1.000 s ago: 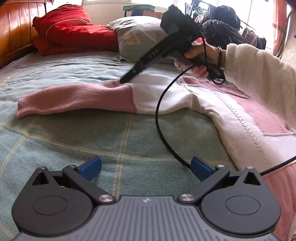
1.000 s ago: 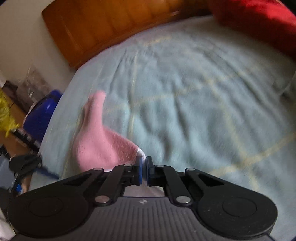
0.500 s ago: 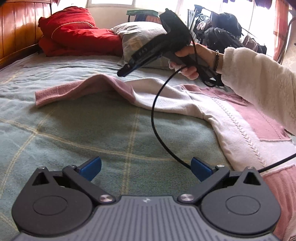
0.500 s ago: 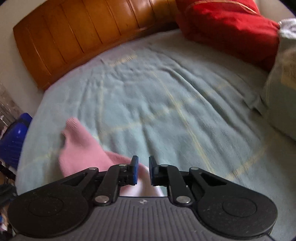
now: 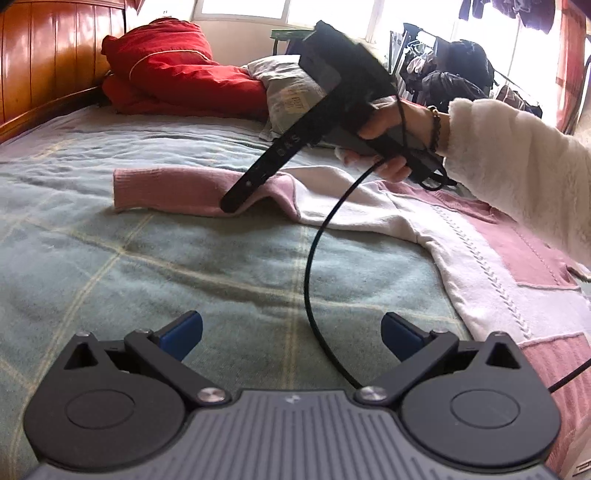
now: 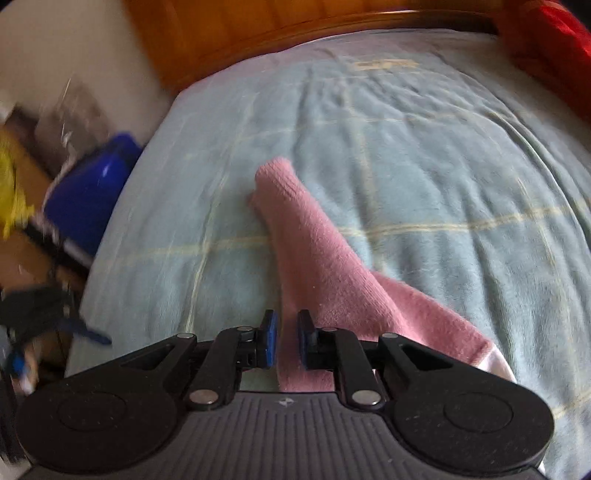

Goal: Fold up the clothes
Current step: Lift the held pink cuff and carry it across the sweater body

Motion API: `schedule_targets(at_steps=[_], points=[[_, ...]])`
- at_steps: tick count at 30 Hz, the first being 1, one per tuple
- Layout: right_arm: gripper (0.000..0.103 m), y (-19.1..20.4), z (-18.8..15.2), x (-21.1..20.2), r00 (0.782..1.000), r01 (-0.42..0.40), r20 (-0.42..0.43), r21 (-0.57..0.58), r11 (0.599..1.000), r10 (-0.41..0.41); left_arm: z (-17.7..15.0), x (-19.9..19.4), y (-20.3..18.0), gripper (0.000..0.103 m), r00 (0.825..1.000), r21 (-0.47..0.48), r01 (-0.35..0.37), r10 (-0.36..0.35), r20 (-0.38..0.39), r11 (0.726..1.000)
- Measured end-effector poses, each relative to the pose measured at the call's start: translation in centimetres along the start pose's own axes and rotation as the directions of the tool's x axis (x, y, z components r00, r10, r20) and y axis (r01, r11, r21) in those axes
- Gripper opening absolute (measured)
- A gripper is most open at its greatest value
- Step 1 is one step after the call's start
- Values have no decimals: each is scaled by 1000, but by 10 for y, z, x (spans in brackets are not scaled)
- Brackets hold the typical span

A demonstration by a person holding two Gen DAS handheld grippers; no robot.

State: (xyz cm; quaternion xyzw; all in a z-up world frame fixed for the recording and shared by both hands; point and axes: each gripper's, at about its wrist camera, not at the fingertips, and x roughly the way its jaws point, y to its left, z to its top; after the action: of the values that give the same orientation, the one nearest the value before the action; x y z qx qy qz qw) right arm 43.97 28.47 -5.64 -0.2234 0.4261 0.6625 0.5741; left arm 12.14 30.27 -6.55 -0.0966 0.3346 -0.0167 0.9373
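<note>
The right gripper hangs over a pale green checked blanket, its blue pads a narrow gap apart and opening, pink sleeve showing in the gap below them. A wooden headboard rims the bed; a blue tub sits left, blurred

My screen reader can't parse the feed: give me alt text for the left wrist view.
The right tool, held by a hand in a white fleece sleeve, tips down onto the pink sleeve of a pink-and-white sweater spread on a green checked blanket. The left tool hovers open in front, empty.
</note>
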Motion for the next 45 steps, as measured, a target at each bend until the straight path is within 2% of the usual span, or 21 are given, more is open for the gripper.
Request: schedule_targets(at_steps=[3,5,7,9,13,14,16,18,20,21,22,24,29,30,32,33,34,38,41,43,45], points=[[17,-9,8,-21,994,-27,107,42,999,22,-1,-2,2,102,1000,-7,22,-22,5,1000],[17,-20,17,-29,985,48,163,92,995,-63,-2,-4,2,102,999,-6,38,-38,9,999],[17,-31,23,-22,973,156,150,133,979,-175,-2,-4,1,102,999,-4,48,-48,11,999],[18,-34,23,-9,969,210,103,142,967,-226,-2,-4,-1,102,999,-1,53,-53,11,999],[18,-14,11,2,990,103,93,44,994,-106,-5,-6,-4,102,997,9,75,-76,9,997],[18,-8,10,5,993,96,66,10,995,-96,-6,-6,-4,102,997,11,83,-83,8,997],[18,2,10,8,993,120,28,-63,991,-118,-6,-5,-4,102,996,10,86,-86,5,996],[21,4,13,3,991,132,46,-80,988,-129,-7,-4,-4,102,996,8,88,-88,6,996],[38,3,16,-1,987,133,96,-69,989,-126,-7,-3,-4,102,995,4,97,-97,5,995],[51,2,17,-1,987,126,110,-67,990,-118,-7,-3,-5,102,995,4,99,-99,3,995],[54,3,18,2,987,129,110,-77,989,-120,-7,-2,-6,102,995,7,100,-100,1,995],[54,7,20,13,984,164,90,-124,979,-153,-8,-2,-7,102,995,13,102,-102,-4,995],[54,11,15,29,983,180,65,-192,965,-170,-11,0,-7,102,995,13,102,-102,-16,995],[51,12,15,29,983,181,65,-198,963,-171,-12,1,-6,102,995,12,102,-102,-18,995],[29,17,14,25,987,162,55,-209,965,-153,-13,1,-5,102,995,9,103,-103,-20,995],[9,20,14,23,989,149,50,-212,966,-142,-13,1,-5,102,994,7,103,-103,-21,995],[5,21,15,22,989,145,46,-217,965,-138,-13,1,-5,102,994,8,104,-104,-20,995],[2,23,17,22,987,162,43,-227,960,-156,-14,0,-5,102,994,12,112,-111,-17,994],[13,13,20,17,980,197,57,-198,960,-189,-15,-1,-4,102,993,7,119,-119,-17,993],[30,2,20,19,979,206,30,-179,962,-204,-16,-1,-2,102,992,1,127,-127,-18,992],[40,-11,16,21,983,181,11,-145,973,-182,-17,0,-2,102,991,0,130,-130,-19,992]])
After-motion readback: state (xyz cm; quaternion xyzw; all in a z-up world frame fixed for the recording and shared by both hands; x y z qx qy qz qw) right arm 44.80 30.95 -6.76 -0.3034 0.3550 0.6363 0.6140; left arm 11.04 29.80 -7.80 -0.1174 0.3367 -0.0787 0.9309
